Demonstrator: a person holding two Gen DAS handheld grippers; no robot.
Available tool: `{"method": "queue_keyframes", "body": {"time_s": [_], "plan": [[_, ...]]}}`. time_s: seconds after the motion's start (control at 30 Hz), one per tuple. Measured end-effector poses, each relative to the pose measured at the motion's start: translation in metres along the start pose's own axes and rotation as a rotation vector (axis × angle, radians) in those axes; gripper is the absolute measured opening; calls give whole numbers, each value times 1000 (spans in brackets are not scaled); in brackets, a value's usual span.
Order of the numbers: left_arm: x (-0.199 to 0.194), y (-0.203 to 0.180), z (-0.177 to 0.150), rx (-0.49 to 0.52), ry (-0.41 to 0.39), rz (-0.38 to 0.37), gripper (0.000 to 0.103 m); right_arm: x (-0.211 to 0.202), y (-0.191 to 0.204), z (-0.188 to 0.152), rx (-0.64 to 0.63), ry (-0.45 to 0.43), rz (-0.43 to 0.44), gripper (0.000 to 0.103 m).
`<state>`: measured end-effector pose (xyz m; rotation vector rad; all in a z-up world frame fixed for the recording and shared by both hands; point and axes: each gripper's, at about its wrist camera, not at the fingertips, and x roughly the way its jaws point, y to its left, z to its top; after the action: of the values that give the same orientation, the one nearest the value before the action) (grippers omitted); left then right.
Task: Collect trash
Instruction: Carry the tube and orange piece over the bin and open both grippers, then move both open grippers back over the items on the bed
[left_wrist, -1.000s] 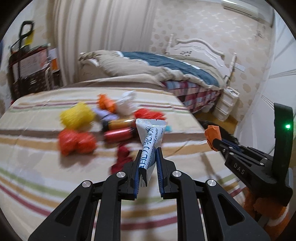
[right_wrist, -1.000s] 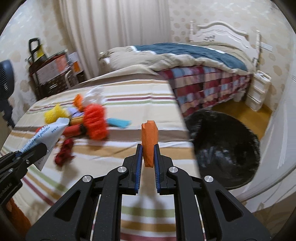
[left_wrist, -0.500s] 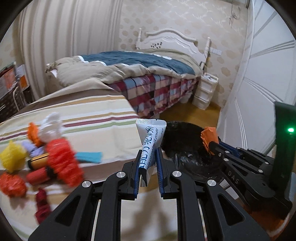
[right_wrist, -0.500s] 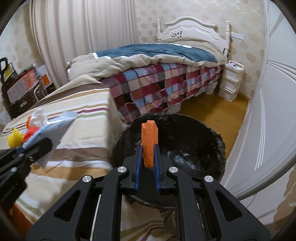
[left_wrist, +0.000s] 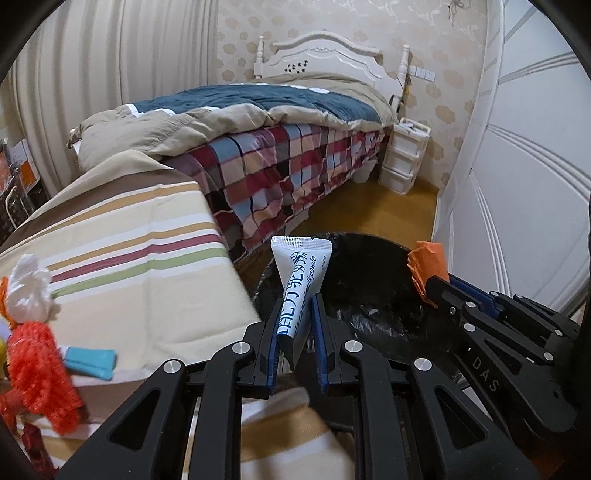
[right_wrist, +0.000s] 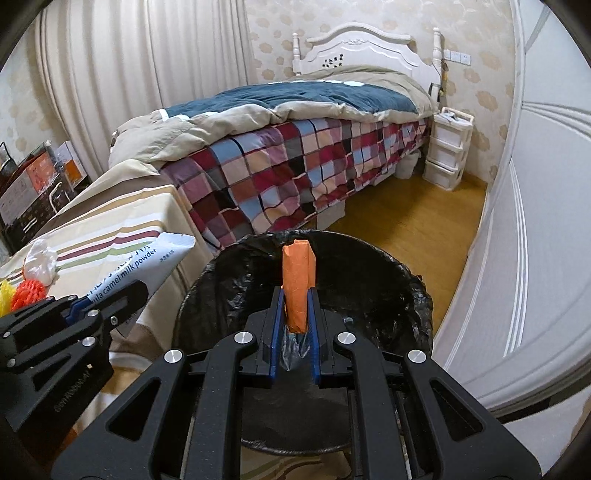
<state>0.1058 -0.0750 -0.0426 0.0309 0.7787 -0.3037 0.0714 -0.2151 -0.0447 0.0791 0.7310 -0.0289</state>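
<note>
both grippers have swung away from the heap of trash on the striped cloth (left_wrist: 122, 236) and now hang by the black-lined bin (right_wrist: 369, 273), which a second ago sat off to one side. only the edge of the heap remains in sight: a red mesh wad (left_wrist: 37, 365), a white crumple (left_wrist: 29, 284) and a teal strip (left_wrist: 90, 360), all cut off at the frame's left, the rest hidden. the bin's floor is dark and hard to read, and its near rim is covered by the gripper bodies.

the left gripper (left_wrist: 297, 328) is clamped on a white sachet (left_wrist: 301, 280) with blue lettering; the sachet stands upright between the blue pads, its wide sealed end above the fingertips, its lower tip poking out below them. it sits over the bin's left rim, beside the cloth's corner.

the right gripper (right_wrist: 295, 314) is clamped on an orange scrap (right_wrist: 298, 284), folded and upright, most of it rising above the fingertips. it hangs over the bin's open mouth. a shred of clear film below the scrap is too blurred to place.

beyond stand the bed (right_wrist: 314, 122) and a white drawer unit (right_wrist: 448, 147).
</note>
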Motion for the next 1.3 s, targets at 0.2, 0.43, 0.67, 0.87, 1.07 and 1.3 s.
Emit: {"method": "queue_keyframes", "body": {"time_s": [0.2,0.43,0.67,0.87,1.07,1.3], "plan": [[10,-13,5,35,4,16,18,12,-7,1,18,21,-8,13],[9,-10,7,9,1,23,49,16,-17,-1,55,25,-32,28],[-7,3,5,-46,-29,47,76,5,-21,-4,92,1,-66,59],[-33,21,-8,-63,-49,95,80,-10,-15,-10,131,2,-24,70],[-63,49,-30,-89,-47,154,81,-26,14,-21,92,8,38,72],[-96,86,-60,-138,-40,240,81,-41,57,-36,26,15,100,72]]}}
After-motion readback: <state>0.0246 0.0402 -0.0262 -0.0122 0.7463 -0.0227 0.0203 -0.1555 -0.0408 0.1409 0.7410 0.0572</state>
